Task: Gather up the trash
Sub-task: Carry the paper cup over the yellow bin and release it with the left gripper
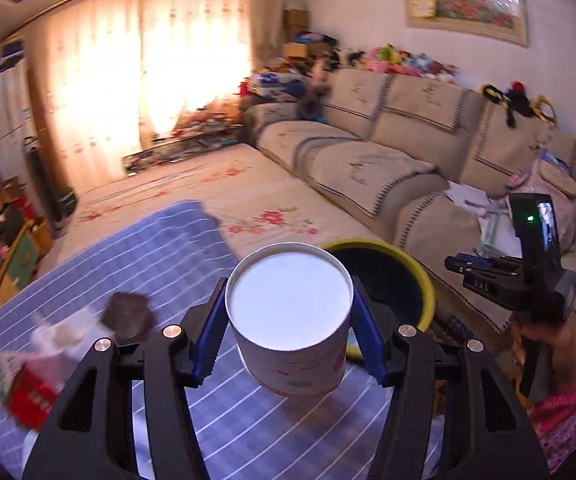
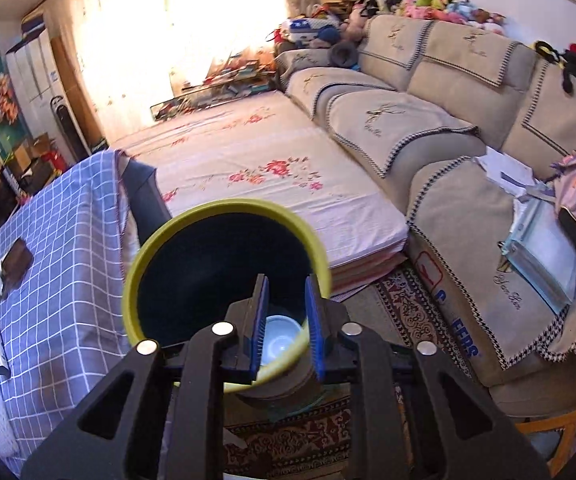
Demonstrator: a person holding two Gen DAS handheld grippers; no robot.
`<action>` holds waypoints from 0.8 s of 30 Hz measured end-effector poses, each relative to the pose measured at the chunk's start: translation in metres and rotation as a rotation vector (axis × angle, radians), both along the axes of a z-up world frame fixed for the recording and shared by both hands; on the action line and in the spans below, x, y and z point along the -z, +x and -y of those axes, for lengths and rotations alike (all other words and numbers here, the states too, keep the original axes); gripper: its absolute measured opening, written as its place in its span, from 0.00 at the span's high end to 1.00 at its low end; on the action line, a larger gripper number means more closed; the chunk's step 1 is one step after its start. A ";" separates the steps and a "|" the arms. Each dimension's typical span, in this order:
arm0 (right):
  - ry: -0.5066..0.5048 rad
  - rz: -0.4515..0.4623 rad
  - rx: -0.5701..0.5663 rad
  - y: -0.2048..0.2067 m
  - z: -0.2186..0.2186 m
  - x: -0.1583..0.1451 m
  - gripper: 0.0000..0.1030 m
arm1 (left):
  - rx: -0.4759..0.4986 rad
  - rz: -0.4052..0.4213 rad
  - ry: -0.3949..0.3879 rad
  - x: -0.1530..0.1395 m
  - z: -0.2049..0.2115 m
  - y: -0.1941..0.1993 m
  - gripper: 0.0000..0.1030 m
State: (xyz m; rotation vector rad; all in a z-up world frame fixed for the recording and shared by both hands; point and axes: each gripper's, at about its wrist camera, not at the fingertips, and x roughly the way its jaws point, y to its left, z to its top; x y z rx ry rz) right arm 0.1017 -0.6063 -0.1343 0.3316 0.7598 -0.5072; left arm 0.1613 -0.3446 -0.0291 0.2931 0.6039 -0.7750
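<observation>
Left gripper (image 1: 289, 322): closed on a white cylindrical paper cup (image 1: 290, 318) printed with small motifs, pinched by its sides between the blue ribbed pads and held clear of the blue-and-white checked tablecloth (image 1: 192, 248). Right gripper (image 2: 286, 322): jaws narrowly parted, nothing held, poised over the mouth of a dark waste bin with a yellow-green rim (image 2: 224, 216).

Bin contents, as seen from the right wrist: one pale round item, apparently a plastic lid or bowl (image 2: 282, 340), is lodged at the bottom; more cannot be made out.

Items judged outstanding on the table: a dark brown crumpled wrapper (image 1: 128, 314), a white crumpled tissue (image 1: 62, 338) and a red-and-white carton (image 1: 32, 394), the last possibly not trash.

Progress is judged partial: one piece binned, the cup carried toward the bin but not released, table litter uncollected.
</observation>
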 end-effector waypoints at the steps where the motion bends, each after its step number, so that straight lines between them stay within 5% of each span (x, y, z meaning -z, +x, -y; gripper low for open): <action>1: 0.000 0.004 0.012 -0.005 0.004 0.000 0.80 | 0.022 -0.008 0.016 0.006 0.020 0.003 0.44; 10: 0.031 0.028 0.048 -0.030 0.025 0.003 0.79 | 0.087 -0.108 0.191 0.089 0.151 0.050 0.44; 16: 0.041 0.034 0.070 -0.038 0.033 0.004 0.76 | 0.078 -0.175 0.266 0.133 0.190 0.071 0.42; 18: 0.043 0.037 0.074 -0.039 0.034 0.004 0.75 | 0.071 -0.170 0.273 0.137 0.192 0.071 0.30; 24: 0.044 0.045 0.074 -0.042 0.034 0.003 0.74 | 0.061 -0.154 0.231 0.110 0.174 0.062 0.27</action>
